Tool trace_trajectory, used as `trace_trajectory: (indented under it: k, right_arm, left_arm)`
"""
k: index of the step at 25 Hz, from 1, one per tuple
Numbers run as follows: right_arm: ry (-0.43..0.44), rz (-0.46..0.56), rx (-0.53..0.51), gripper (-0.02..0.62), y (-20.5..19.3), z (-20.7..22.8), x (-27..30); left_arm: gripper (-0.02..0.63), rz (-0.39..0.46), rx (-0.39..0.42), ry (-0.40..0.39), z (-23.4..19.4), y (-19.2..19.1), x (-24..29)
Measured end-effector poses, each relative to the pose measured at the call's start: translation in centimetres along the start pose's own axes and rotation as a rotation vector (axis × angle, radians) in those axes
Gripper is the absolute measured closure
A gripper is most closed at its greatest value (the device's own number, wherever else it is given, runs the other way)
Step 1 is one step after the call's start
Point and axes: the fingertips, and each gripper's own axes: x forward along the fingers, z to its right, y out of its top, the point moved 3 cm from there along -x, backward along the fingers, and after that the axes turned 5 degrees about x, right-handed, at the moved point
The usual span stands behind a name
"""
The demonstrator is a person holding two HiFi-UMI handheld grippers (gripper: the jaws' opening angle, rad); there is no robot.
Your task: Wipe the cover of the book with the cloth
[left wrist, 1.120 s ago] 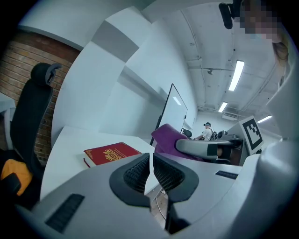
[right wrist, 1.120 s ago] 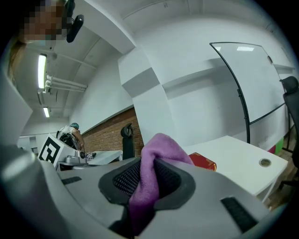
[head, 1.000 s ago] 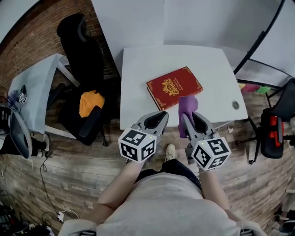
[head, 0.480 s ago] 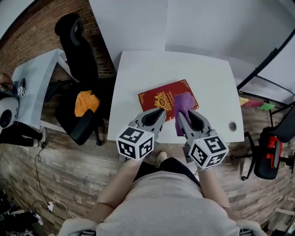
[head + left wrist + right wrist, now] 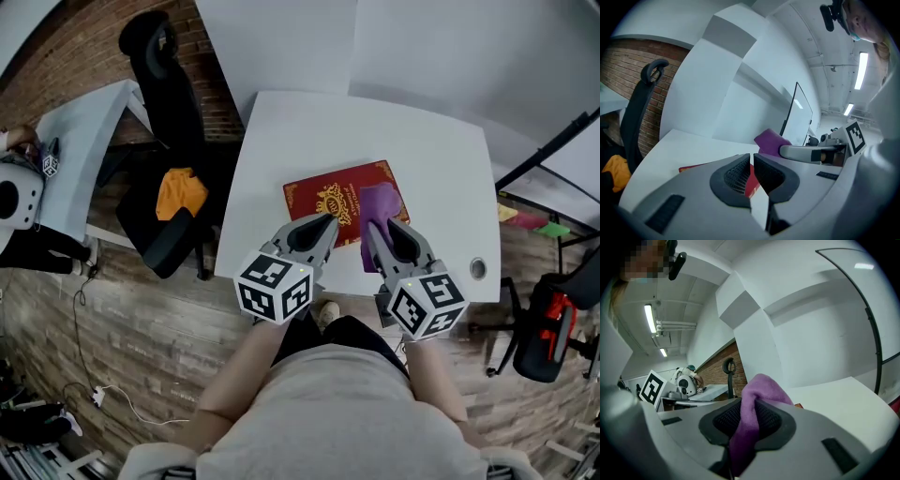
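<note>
while the right tool grips the cloth, it overlaps the book.

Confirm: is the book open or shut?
Shut. The book lies flat on the table, red cover up, no pages showing; the cloth in the right hand-held gripper overlaps it.

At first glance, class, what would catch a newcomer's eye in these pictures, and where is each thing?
The red book with gold ornament lies on the white table, near its front edge. A purple cloth, pinched in the right hand-held gripper, drapes over the book's right part; the left hand-held gripper is shut and empty beside it. An orange item sits on the black chair left of the table.
</note>
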Motion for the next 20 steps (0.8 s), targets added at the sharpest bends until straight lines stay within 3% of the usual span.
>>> trace_trajectory:
  k: [11,20]
  right_arm:
    - [-0.009,-0.035,0.018,0.508,-1.7,-0.8,0.6]
    - [-0.018,-0.067,0.013,0.508,-2.2,-2.5,1.6]
  left_arm:
    - [0.568,-0.027,-0.034,0.03,-2.1,-1.5,-1.8]
    - [0.568,-0.053,-0.036,0.001,-3.1,-1.7,-2.7]
